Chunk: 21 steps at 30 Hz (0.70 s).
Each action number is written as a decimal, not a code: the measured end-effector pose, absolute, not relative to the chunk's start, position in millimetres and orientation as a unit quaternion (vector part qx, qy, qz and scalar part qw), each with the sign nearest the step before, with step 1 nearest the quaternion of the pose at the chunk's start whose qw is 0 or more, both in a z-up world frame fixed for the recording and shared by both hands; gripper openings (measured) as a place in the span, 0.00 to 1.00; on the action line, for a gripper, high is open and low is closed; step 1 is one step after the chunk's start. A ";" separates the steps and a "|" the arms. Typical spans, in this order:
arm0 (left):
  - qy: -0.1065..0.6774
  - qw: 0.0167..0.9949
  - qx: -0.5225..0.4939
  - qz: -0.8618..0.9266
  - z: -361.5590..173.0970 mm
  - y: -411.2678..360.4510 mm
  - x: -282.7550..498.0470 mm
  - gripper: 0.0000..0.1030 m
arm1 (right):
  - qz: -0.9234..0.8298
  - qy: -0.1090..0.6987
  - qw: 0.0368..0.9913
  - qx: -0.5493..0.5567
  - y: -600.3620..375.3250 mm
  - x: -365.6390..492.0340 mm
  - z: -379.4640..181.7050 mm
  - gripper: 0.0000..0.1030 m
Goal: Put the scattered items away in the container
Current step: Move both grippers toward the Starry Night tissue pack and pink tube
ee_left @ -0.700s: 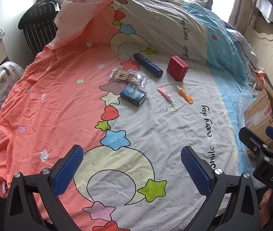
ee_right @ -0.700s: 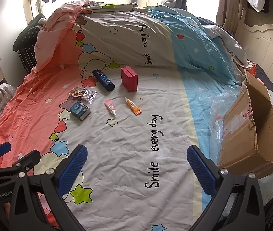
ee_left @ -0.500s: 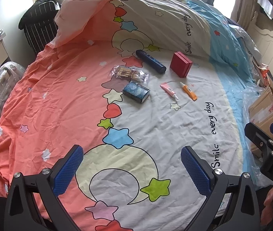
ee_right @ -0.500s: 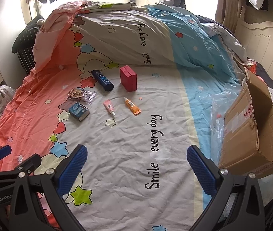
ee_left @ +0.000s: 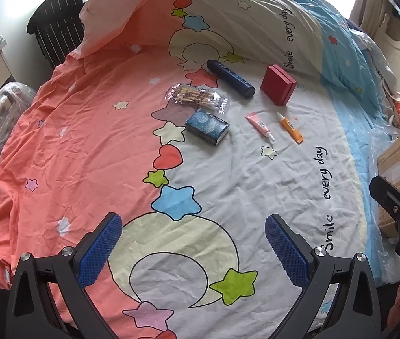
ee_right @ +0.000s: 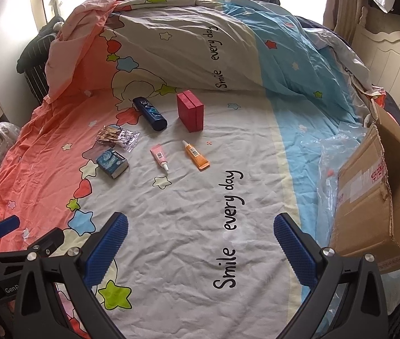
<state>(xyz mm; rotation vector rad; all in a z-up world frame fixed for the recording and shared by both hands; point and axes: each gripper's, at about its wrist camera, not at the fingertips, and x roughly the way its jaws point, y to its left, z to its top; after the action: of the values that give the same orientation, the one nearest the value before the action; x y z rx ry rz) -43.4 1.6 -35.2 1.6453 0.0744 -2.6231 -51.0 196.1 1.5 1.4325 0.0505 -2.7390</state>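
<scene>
- Left gripper (ee_left: 193,247): black two-finger frame with blue textured pads. Jaws stand wide apart with nothing between them, above the cream moon print of the bedsheet (ee_left: 256,186).
- Right gripper (ee_right: 200,245): same build. Jaws spread fully, holding nothing, above the grey band of the sheet printed "Smile every day".
- In each wrist view, the other gripper shows at the frame edge, beside the first.
- Brown corrugated cardboard box (ee_right: 375,195): lies at the right edge of the bed on clear plastic film (ee_right: 338,152), flaps open. It is well apart from the scattered items.
- Small blue box with a swirling night-sky print (ee_left: 208,126): lies flat on the sheet, nearest of the items to the grippers.
- Pink squeeze tube (ee_left: 259,124) and orange squeeze tube (ee_left: 291,125): lie side by side, apart, to the right of the blue box, white nozzles at opposite ends.
- Clear plastic bag of wooden-stemmed swabs (ee_left: 197,98): lies just beyond the blue box, touching or nearly touching it.
- Dark blue cylindrical bottle (ee_left: 231,79): lies on its side beyond the bag.
- Red square hinged box (ee_left: 278,85): stands right of the bottle, close to it but apart.
- Bunched duvet (ee_right: 188,42) in the same print: rises directly behind the items.
- Black striped suitcase (ee_left: 58,34): stands past the far left corner of the bed.
</scene>
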 end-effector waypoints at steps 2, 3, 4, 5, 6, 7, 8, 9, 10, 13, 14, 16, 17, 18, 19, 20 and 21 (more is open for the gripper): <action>0.021 0.023 0.534 -0.845 -38.7 4.0 -49.0 1.00 | -0.885 0.022 0.032 0.464 193.8 -58.4 -1.6 1.00; 0.023 0.024 0.535 -0.844 -40.5 4.2 -52.6 1.00 | -0.884 0.026 0.035 0.465 192.1 -62.3 -3.0 1.00; 0.029 0.023 0.536 -0.843 -42.5 3.5 -56.6 1.00 | -0.884 0.029 0.040 0.465 190.5 -66.1 -4.4 1.00; 0.037 0.020 0.543 -0.839 -45.6 2.6 -61.7 1.00 | -0.883 0.032 0.046 0.466 188.9 -70.6 -6.0 1.00; 0.044 0.021 0.549 -0.834 -48.9 2.5 -65.8 1.00 | -0.882 0.037 0.049 0.467 186.9 -75.3 -7.8 1.00; 0.046 0.022 0.550 -0.834 -51.4 2.3 -70.0 1.00 | -0.882 0.042 0.052 0.467 184.9 -80.2 -9.4 1.00; 0.047 0.026 0.548 -0.834 -53.3 2.6 -74.3 1.00 | -0.881 0.044 0.056 0.467 183.4 -85.0 -10.8 1.00; 0.047 0.029 0.548 -0.835 -54.9 2.7 -78.5 1.00 | -0.881 0.044 0.059 0.467 182.4 -90.0 -12.3 1.00; 0.046 0.029 0.548 -0.835 -56.8 2.8 -83.1 1.00 | -0.880 0.045 0.062 0.468 181.3 -95.1 -14.0 1.00; 0.047 0.036 0.543 -0.838 -63.0 1.2 -96.9 1.00 | -0.877 0.052 0.082 0.471 175.5 -110.6 -19.9 1.00; 0.049 0.037 0.544 -0.837 -65.5 0.0 -102.6 1.00 | -0.875 0.053 0.091 0.472 173.6 -116.0 -22.3 1.00; 0.054 0.040 0.545 -0.836 -69.7 -1.5 -111.9 1.00 | -0.872 0.051 0.110 0.474 170.9 -126.7 -26.7 1.00; 0.055 0.043 0.542 -0.837 -71.3 -2.7 -116.2 1.00 | -0.872 0.054 0.113 0.472 169.3 -131.9 -28.9 0.99; 0.058 0.047 0.543 -0.836 -73.5 -4.0 -120.6 1.00 | -0.873 0.057 0.115 0.471 167.7 -137.0 -30.8 0.98; 0.062 0.050 0.545 -0.835 -76.0 -5.7 -125.3 1.00 | -0.871 0.059 0.119 0.472 166.3 -142.0 -33.1 0.95; 0.070 0.052 0.546 -0.833 -78.8 -7.9 -130.4 1.00 | -0.869 0.062 0.123 0.475 165.0 -146.3 -35.5 0.94; 0.078 0.055 0.546 -0.832 -81.1 -9.8 -134.8 1.00 | -0.868 0.064 0.126 0.477 163.9 -150.6 -37.9 0.93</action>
<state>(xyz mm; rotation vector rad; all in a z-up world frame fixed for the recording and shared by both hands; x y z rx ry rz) -134.8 -9.8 -81.1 1.6589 0.2360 -2.5261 -150.6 163.9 -37.9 1.3878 0.1874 -2.5274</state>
